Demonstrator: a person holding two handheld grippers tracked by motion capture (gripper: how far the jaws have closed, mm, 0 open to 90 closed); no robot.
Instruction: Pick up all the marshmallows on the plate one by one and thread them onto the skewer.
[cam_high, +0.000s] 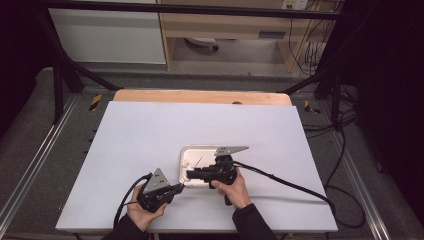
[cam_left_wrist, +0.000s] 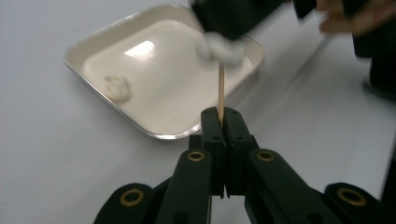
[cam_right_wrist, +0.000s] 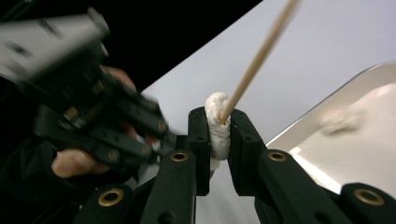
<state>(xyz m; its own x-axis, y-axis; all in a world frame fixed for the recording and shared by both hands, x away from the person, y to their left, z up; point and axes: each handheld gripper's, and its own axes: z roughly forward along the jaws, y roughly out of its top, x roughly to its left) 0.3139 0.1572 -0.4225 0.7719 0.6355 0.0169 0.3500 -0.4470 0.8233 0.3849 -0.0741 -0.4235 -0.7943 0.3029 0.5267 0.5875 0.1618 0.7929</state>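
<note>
My left gripper (cam_left_wrist: 221, 114) is shut on the lower end of a thin wooden skewer (cam_left_wrist: 221, 88), which points away from it. The skewer's far end is stuck into a soft white lump (cam_right_wrist: 217, 126), and my right gripper (cam_right_wrist: 218, 116) is shut on that lump. From above, the left gripper (cam_high: 181, 188) and right gripper (cam_high: 190, 174) meet tip to tip at the near left corner of a shallow cream tray (cam_high: 192, 152). A second white lump (cam_left_wrist: 116, 87) lies in the tray (cam_left_wrist: 168, 93). The view from the right gripper is blurred around the left gripper (cam_right_wrist: 163, 133).
The tray sits on a white sheet (cam_high: 150, 135) that covers a wooden table, right of its middle and toward the near side. A black cable (cam_high: 290, 185) trails right from the right gripper across the sheet. Metal frame rails run along both sides.
</note>
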